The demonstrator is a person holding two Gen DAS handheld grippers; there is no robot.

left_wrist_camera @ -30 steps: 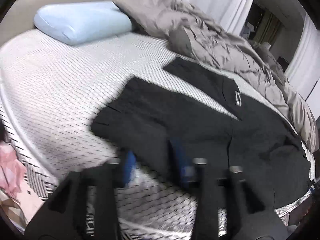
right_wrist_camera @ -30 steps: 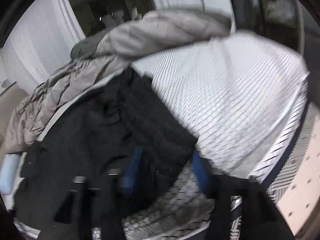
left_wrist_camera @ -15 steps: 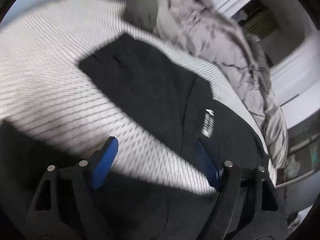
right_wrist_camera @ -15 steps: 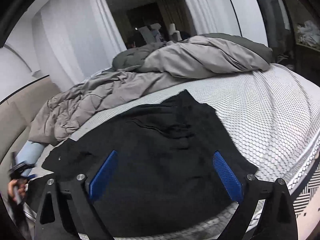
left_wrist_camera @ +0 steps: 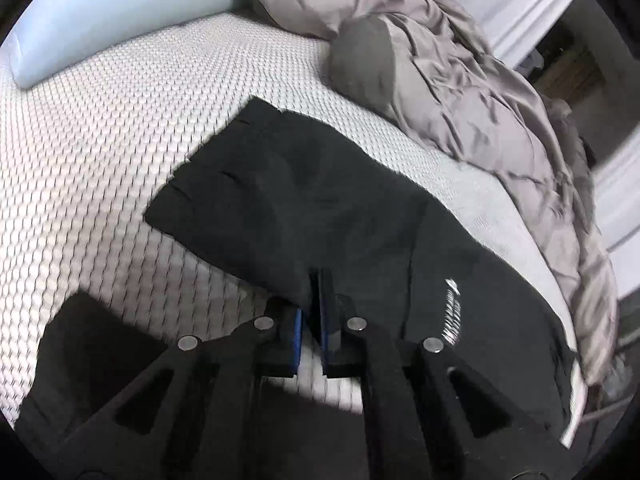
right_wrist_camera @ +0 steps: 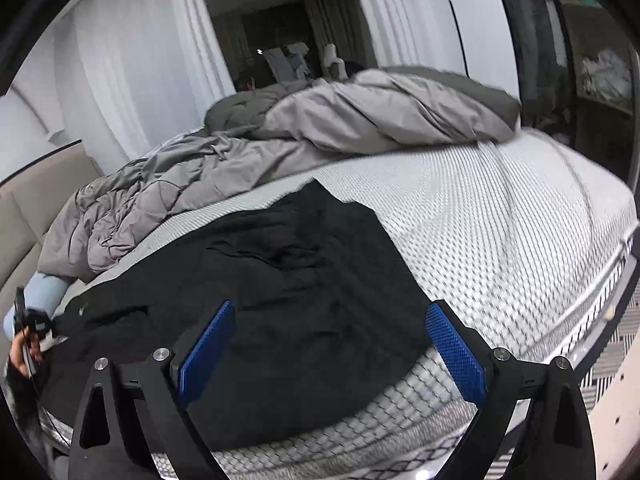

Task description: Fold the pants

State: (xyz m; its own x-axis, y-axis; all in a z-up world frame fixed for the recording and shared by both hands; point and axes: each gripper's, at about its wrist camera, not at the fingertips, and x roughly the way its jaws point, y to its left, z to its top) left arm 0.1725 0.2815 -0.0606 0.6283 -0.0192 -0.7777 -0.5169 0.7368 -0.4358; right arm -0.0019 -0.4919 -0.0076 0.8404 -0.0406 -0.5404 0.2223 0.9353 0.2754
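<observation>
Black pants lie spread on the white textured mattress, with a white logo near the waist. My left gripper is at the near edge of one leg, its blue pads closing tight with the fabric pinched between them. The other leg lies dark at the lower left. In the right wrist view the pants stretch leftward to a hand and the left gripper. My right gripper hovers open over the waist end, nothing between its pads.
A rumpled grey duvet is heaped along the far side of the bed. A pale blue pillow lies at the head. The mattress edge drops to a patterned floor on the right. White curtains hang behind.
My left gripper swept across from the nearer leg to the farther one, opened wide, then shut on its edge. My right gripper opened and drew up off the waist.
</observation>
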